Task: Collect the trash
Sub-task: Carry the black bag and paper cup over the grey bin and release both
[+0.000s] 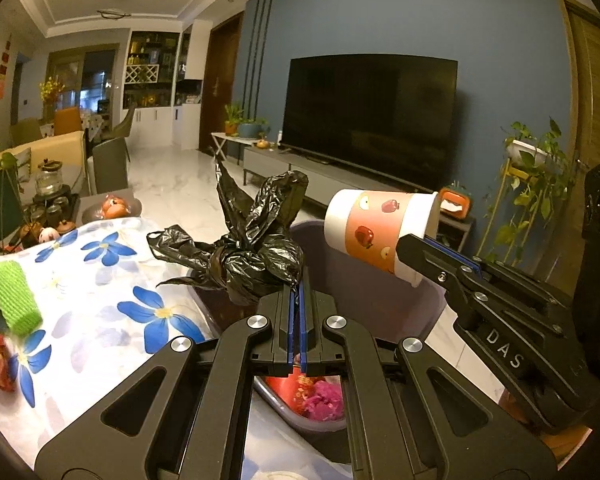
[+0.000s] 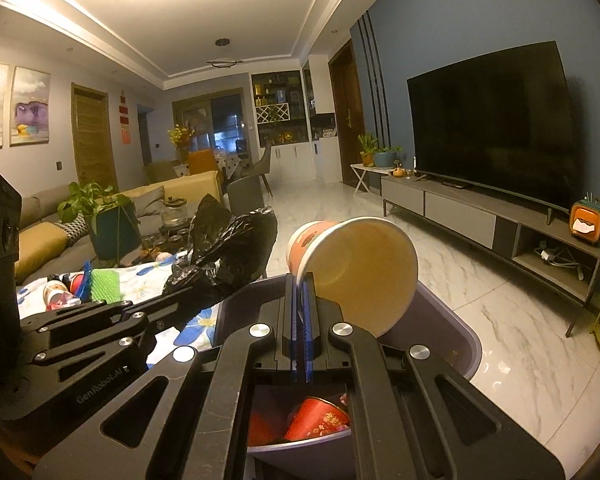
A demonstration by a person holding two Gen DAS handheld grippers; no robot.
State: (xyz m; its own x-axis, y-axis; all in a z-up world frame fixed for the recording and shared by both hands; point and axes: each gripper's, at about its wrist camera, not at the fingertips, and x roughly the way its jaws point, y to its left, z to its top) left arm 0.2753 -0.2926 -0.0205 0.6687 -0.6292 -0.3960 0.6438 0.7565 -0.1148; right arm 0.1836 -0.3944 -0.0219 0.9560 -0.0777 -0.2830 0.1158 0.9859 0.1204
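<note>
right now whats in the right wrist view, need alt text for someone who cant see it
The right gripper pinches the rim of a tipped paper cup over a grey bin holding red trash. Beside it, the left gripper holds a knotted black trash bag near a flowered table.

Left hand-held gripper (image 1: 299,292) and right hand-held gripper (image 2: 300,296) both have jaws clamped together.

The black bag (image 1: 256,248) is thin, crinkled, glossy plastic. The cup (image 1: 380,232) looks like smooth matt paper (printed outside), the bin (image 2: 452,332) smooth plastic.
</note>
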